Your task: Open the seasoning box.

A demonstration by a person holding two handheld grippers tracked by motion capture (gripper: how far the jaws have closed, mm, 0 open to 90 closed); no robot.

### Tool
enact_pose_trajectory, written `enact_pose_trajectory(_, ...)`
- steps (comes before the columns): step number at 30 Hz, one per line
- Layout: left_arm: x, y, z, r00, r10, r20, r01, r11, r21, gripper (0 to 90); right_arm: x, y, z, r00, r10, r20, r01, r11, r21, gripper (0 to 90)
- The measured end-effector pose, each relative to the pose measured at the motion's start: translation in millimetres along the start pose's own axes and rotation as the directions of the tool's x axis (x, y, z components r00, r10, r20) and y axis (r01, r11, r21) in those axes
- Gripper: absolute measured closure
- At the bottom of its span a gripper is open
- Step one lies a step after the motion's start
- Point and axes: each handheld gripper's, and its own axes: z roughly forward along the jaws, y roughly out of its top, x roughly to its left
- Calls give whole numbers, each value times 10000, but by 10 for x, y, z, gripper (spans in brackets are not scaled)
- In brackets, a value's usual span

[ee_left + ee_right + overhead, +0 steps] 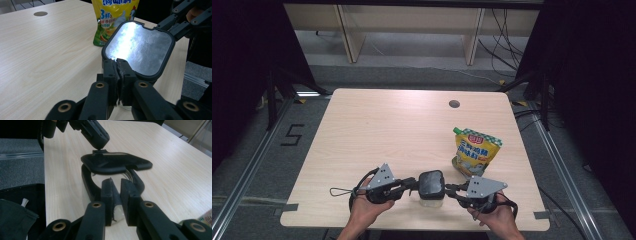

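Observation:
A clear box (pixel 431 201) with a black lid (pixel 431 182) stands near the table's front edge. My left gripper (pixel 414 184) comes in from the left and is shut on the lid's edge (pixel 119 62). In the left gripper view the lid (pixel 140 50) tilts up with a shiny face. My right gripper (pixel 448 188) comes in from the right, shut on the box's clear wall (pixel 116 195) just below its black rim (pixel 86 180). In the right gripper view the lid (pixel 112 162) sits raised above that rim, with the left gripper (pixel 98 143) at its far side.
A yellow and green food pouch (pixel 476 152) lies just behind the box to the right, and shows close behind the lid (pixel 112 17). The pale wooden table (pixel 377 135) has a round cable hole (pixel 454 104) at the back. Both hands sit at the front edge.

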Motion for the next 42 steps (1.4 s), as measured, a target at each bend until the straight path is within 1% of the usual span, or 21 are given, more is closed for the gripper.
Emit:
enact_pose_trajectory(2,19,-6,-10,9998,-154,-95,154,9999,-38,713,5,25,31,9999,-71,-86,71,10000,-1,817)
enact_pose_trajectory(3,33,-18,-28,10000,35,79,-35,10000,-23,618,3,39,50,9999,-119,-82,119,9999,11,815)
enact_pose_trajectory(5,27,-32,-27,9996,178,223,-179,9998,59,516,5,49,56,10000,-9,-82,8,10000,-52,814)
enact_pose_trajectory(6,19,-44,-26,9992,286,294,-292,9993,226,516,5,49,56,10000,-9,-82,8,10000,-52,814)
enact_pose_trajectory(8,9,-80,-12,9958,799,437,-823,9950,559,474,2,55,55,10000,-24,-57,24,10000,-57,811)
enact_pose_trajectory(11,-3,-159,39,9959,798,428,-832,9930,839,442,-3,83,60,9999,-113,23,114,9998,-179,807)
enact_pose_trajectory(16,15,-265,110,9941,909,600,-974,9883,1176,471,12,131,92,9999,-150,-51,149,9997,-197,797)
enact_pose_trajectory(17,28,-279,123,9905,1201,667,-1281,9829,1325,478,15,138,99,9999,-139,-19,138,9996,-262,794)
enact_pose_trajectory(18,20,-296,138,9915,1103,694,-1185,9845,1290,491,23,152,109,9999,-127,-58,125,9994,-315,789)
enact_pose_trajectory(21,27,-328,161,9911,1163,646,-1243,9827,1373,533,29,177,130,9998,-190,-91,186,9991,-393,784)
enact_pose_trajectory(22,19,-340,170,9924,1028,671,-1105,9861,1243,546,31,188,133,9998,-187,-91,183,9989,-429,784)
enact_pose_trajectory(23,36,-339,166,9905,1185,697,-1268,9834,1295,564,38,202,140,9998,-140,-142,135,9992,-380,783)
enact_pose_trajectory(24,33,-349,169,9932,976,631,-1048,9867,1239,582,36,209,152,9997,-223,-131,216,9985,-513,782)
enact_pose_trajectory(26,56,-356,160,9938,995,504,-1047,9880,1138,653,48,235,181,9997,-192,-169,182,9983,-546,773)
enact_pose_trajectory(28,66,-354,157,9922,1149,492,-1198,9864,1121,669,59,244,188,9999,-73,-142,65,9985,-547,773)
enact_pose_trajectory(30,76,-357,158,9914,1210,496,-1259,9858,1114,695,58,269,216,9995,-242,-183,231,9979,-612,773)
enact_pose_trajectory(32,80,-366,159,9929,1098,464,-1141,9881,1034,723,61,293,241,9997,-208,-142,198,9974,-696,773)
enact_pose_trajectory(39,68,-369,152,9920,1204,376,-1239,9860,1113,736,94,412,377,9989,-336,-340,305,9957,-873,773)
enact_pose_trajectory(40,83,-362,151,9886,1443,440,-1484,9827,1109,736,96,428,398,9985,-384,-396,350,9958,-844,773)
enact_pose_trajectory(41,69,-370,151,9930,1119,376,-1155,9870,1114,736,104,443,418,9984,-386,-425,349,9958,-848,773)
enact_pose_trajectory(42,68,-370,153,9934,1091,358,-1124,9876,1092,736,110,454,435,9981,-448,-412,413,9957,-830,772)
